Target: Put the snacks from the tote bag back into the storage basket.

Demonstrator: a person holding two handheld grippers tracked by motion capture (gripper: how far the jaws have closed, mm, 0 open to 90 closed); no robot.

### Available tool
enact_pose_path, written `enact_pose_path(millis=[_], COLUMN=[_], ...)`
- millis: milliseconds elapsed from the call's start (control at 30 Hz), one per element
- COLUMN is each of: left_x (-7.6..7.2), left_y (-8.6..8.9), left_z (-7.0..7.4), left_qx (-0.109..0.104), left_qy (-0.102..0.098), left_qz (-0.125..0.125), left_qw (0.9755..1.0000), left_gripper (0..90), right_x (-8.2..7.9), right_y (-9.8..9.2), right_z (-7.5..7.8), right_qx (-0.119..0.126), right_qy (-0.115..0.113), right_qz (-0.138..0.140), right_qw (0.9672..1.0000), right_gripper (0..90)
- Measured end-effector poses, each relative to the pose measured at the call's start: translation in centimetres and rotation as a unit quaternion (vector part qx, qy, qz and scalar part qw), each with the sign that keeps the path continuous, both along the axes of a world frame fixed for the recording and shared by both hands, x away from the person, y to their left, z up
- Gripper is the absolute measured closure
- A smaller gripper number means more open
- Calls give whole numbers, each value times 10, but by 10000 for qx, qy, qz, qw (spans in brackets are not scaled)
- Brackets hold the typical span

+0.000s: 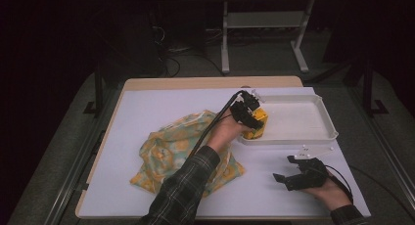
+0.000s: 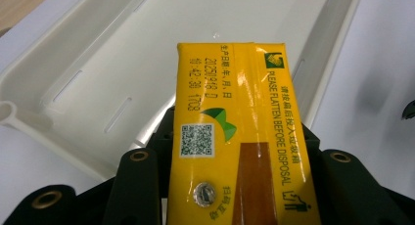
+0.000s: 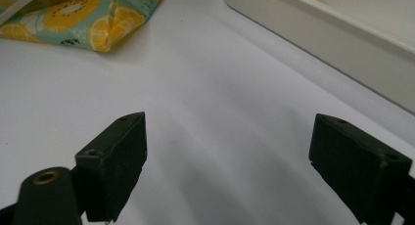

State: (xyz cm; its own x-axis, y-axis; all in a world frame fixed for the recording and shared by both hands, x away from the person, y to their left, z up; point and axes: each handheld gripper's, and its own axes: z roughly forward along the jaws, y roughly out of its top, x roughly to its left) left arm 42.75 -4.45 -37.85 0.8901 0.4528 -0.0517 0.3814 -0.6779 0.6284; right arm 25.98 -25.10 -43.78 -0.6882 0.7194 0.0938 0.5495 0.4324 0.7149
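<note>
The left tool grips a yellow drink carton between its jaws, holding it over the near left corner of the white tray, which sits toward the desk's far right corner. The right tool rests near the desk's near right corner, jaws spread wide with nothing between them. A fruit-patterned cloth lies crumpled toward the left of the desk's middle.

one carton, one tray, one cloth
</note>
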Motion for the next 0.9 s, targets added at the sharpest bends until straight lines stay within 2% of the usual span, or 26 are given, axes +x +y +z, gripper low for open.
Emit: enact_pose_path(millis=[467,633,767,900], left_x=[-4,-4,-3,-4], left_y=[4,6,9,12], left_z=[-4,-6,-7,-4], left_qx=[-30,103,33,0], left_qy=[32,24,63,-39], left_qz=[49,92,123,141], left_qw=[10000,9999,9999,9999], left_gripper=[513,459,408,334], right_x=[1,4,4,4], right_y=[-3,-2,1,1], right_z=[-1,-1,-1,-1], right_qx=[-10,18,12,1], right_qy=[-7,6,19,20], right_qz=[-32,-30,16,19], right_qw=[10000,10000,10000,10000], right_gripper=[137,137,137,137])
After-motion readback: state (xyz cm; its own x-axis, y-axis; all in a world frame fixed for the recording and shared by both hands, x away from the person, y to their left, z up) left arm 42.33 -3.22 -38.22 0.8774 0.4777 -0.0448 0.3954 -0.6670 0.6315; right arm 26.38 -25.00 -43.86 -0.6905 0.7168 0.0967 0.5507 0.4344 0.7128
